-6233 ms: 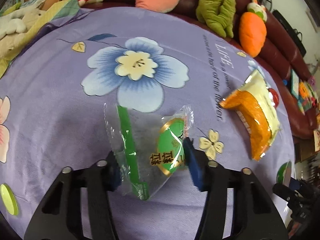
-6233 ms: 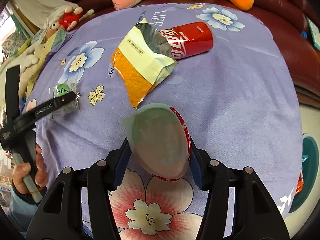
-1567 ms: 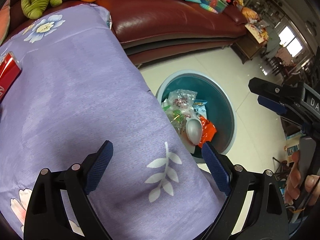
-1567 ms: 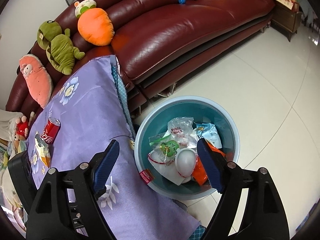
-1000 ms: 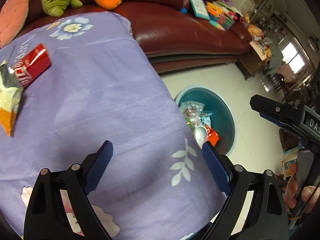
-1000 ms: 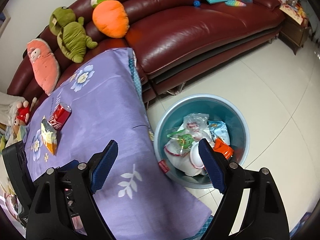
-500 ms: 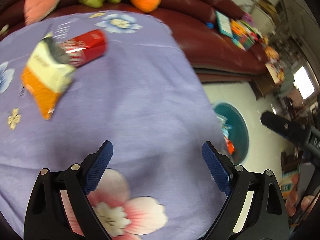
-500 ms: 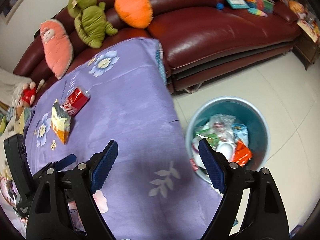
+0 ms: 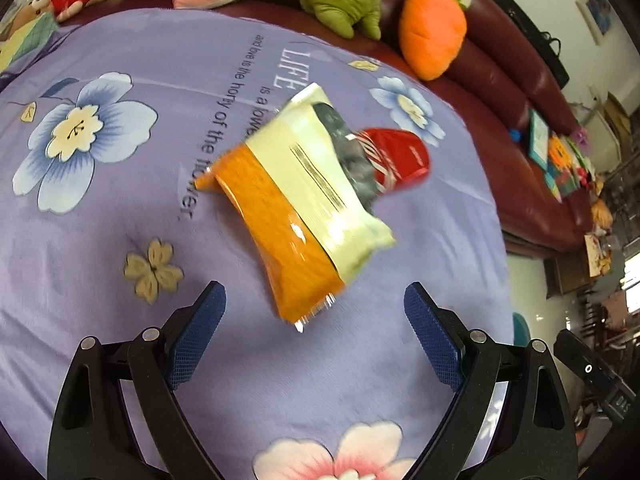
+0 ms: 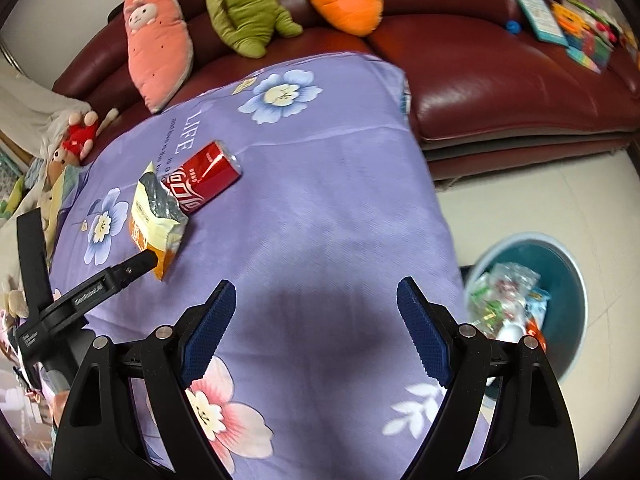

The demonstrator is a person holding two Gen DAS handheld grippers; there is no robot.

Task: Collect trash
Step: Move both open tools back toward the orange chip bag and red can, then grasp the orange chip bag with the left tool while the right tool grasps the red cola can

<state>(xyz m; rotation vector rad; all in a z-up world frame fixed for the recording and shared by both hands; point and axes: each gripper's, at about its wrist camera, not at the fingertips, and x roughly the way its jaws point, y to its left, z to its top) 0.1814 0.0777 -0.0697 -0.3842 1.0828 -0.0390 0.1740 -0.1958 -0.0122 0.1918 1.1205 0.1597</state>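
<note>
In the left wrist view, the left gripper [image 9: 314,334] is held with its blue-padded jaws spread wide and nothing between them, above a purple flowered cloth [image 9: 120,208]. Just beyond the fingertips an opened orange and pale yellow snack bag [image 9: 296,208] is seen lying flat, its torn mouth against a red drink can [image 9: 400,158] on its side. In the right wrist view, the right gripper [image 10: 316,326] is likewise empty and wide apart over the cloth; the bag and can are seen far left, well apart from a teal round bin [image 10: 576,280] of wrappers on the floor at right.
</note>
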